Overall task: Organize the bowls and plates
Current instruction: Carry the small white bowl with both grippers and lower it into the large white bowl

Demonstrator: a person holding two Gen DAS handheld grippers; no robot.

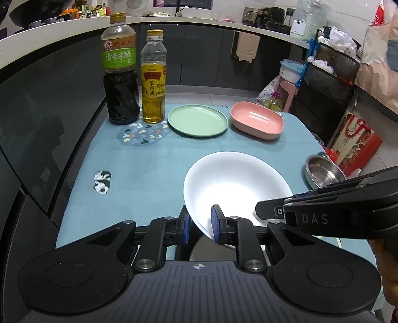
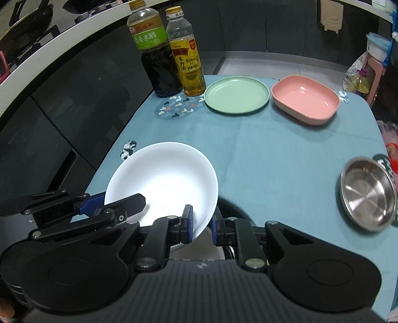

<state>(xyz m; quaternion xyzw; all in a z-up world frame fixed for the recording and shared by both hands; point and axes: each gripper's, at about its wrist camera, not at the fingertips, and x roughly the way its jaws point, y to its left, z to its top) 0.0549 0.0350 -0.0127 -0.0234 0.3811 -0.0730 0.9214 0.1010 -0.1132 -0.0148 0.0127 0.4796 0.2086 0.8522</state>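
Bowl (image 1: 236, 183), white, glazed, lower centre: likely stiff, slick, breakable. Clenched at opposite rims by left gripper (image 1: 201, 223) and right gripper (image 2: 201, 224). Best kept pinched on the rim.

A lived-in home kitchen: a curved white counter (image 1: 74, 27) over dark cabinet fronts (image 1: 199, 54) carries woks, jars and small appliances (image 1: 263, 15). A worktop (image 2: 273, 154) under a teal cloth holds a vinegar bottle (image 1: 120, 69), an oil bottle (image 1: 153, 77), plates and bowls. A red gift bag (image 1: 355, 144) and plastic bags (image 1: 338, 39) crowd the tiled floor's edge
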